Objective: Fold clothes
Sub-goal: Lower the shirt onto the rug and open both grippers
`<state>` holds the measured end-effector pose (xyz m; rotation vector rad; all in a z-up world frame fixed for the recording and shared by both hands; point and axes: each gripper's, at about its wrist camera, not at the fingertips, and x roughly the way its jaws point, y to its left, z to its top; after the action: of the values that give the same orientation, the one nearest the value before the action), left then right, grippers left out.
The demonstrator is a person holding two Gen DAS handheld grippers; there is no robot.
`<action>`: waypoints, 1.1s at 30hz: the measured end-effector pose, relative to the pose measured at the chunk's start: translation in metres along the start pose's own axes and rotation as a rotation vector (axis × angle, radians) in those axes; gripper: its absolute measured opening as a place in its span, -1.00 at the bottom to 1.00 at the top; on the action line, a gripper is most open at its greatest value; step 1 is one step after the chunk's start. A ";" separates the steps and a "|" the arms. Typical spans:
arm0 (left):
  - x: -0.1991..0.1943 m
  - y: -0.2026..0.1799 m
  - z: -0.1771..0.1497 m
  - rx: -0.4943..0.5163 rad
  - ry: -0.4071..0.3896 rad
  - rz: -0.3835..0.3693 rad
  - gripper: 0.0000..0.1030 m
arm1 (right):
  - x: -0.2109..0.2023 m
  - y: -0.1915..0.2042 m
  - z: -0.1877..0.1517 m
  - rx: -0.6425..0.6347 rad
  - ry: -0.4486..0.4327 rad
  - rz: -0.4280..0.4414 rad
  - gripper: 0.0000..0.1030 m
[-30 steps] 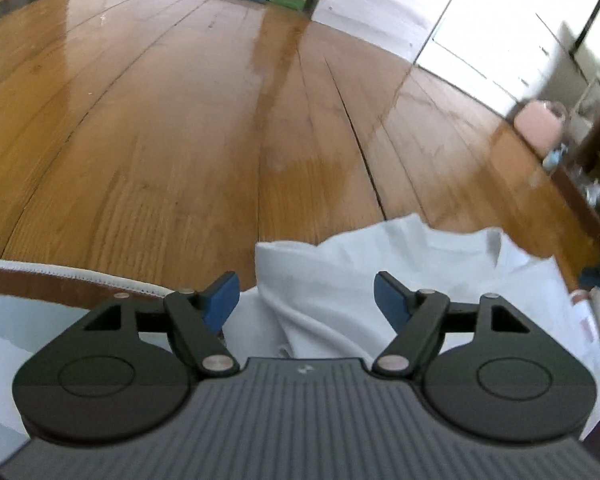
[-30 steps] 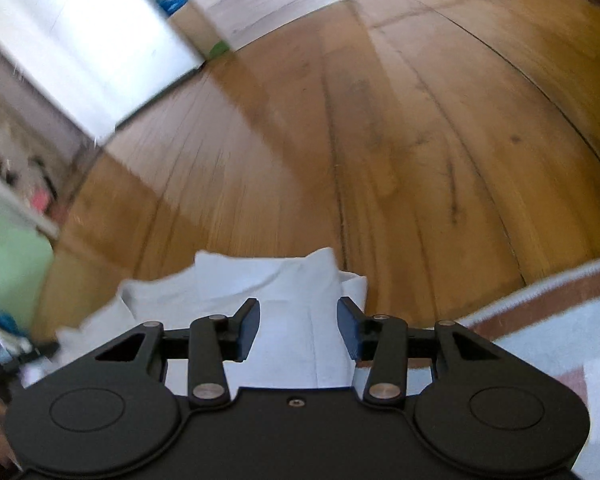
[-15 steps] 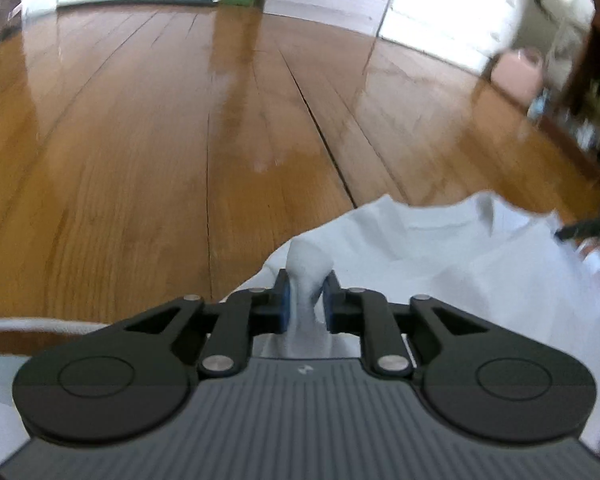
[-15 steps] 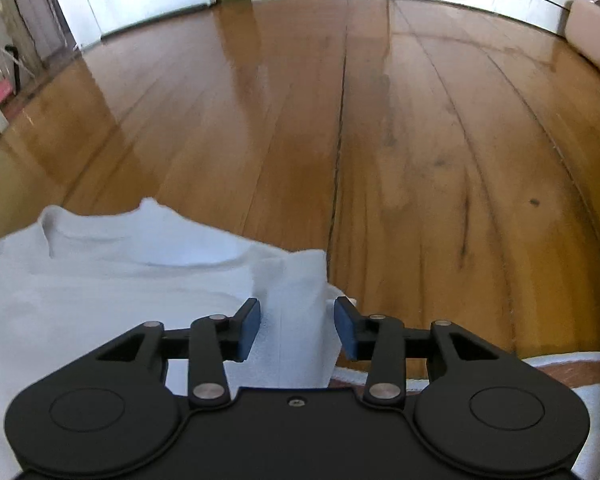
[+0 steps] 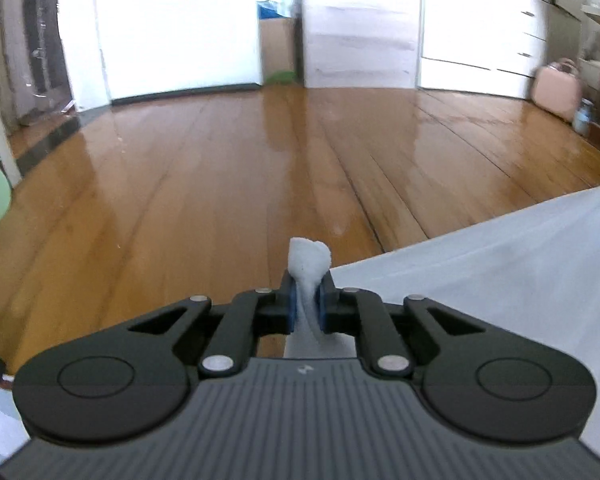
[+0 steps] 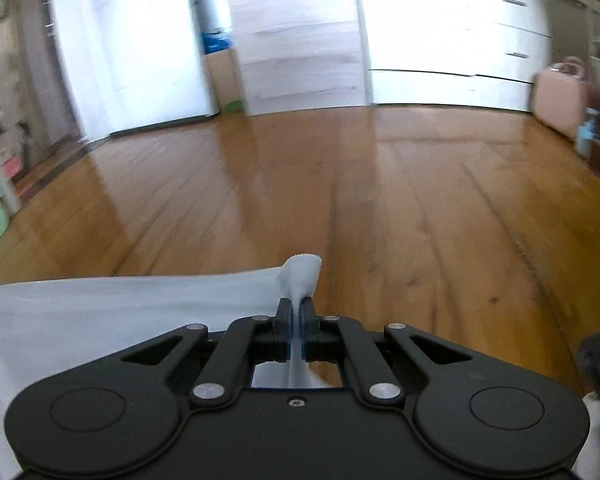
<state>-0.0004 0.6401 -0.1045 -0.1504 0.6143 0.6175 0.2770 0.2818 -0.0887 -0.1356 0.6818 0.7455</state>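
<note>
Glossy wooden floor [image 5: 204, 208] stretched bare ahead to white doors and a drawer unit [image 6: 460, 40], with a pink case [image 5: 558, 84] by the far right wall. Both grippers had just been closing. The left gripper [image 5: 307, 307] had its jaws clamped on a bunched corner of the white garment [image 5: 500, 264]; the right gripper [image 6: 298, 328] pinched another corner. Between them the cloth's upper edge ran taut, lifted clear above the boards
</note>
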 end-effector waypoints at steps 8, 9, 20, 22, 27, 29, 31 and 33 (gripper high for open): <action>0.004 -0.003 -0.032 0.014 0.102 0.161 0.21 | 0.027 -0.002 -0.031 0.108 0.187 -0.074 -0.52; -0.011 0.000 -0.038 -0.041 0.091 0.083 0.26 | 0.017 -0.001 -0.037 0.113 0.195 0.010 -0.52; -0.018 0.009 -0.102 0.016 0.306 0.292 0.17 | -0.047 0.017 -0.131 -0.368 0.286 0.059 -0.16; -0.036 0.013 -0.110 0.088 0.308 0.470 0.05 | -0.060 0.008 -0.136 -0.393 0.248 -0.054 0.17; -0.093 0.047 -0.111 -0.330 0.245 0.184 0.05 | -0.099 -0.015 -0.135 -0.120 0.153 -0.165 0.06; -0.105 0.032 -0.106 -0.353 0.200 0.075 0.10 | -0.119 -0.015 -0.134 -0.029 0.091 -0.076 0.06; -0.108 0.005 -0.103 -0.269 0.190 -0.004 0.18 | -0.124 0.002 -0.138 -0.057 0.103 0.017 0.07; -0.102 -0.014 -0.108 -0.205 0.229 -0.026 0.18 | -0.120 0.016 -0.148 -0.125 0.131 0.030 0.07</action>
<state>-0.1112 0.5448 -0.1334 -0.4247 0.7684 0.6419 0.1249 0.1727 -0.1285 -0.2908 0.7631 0.8133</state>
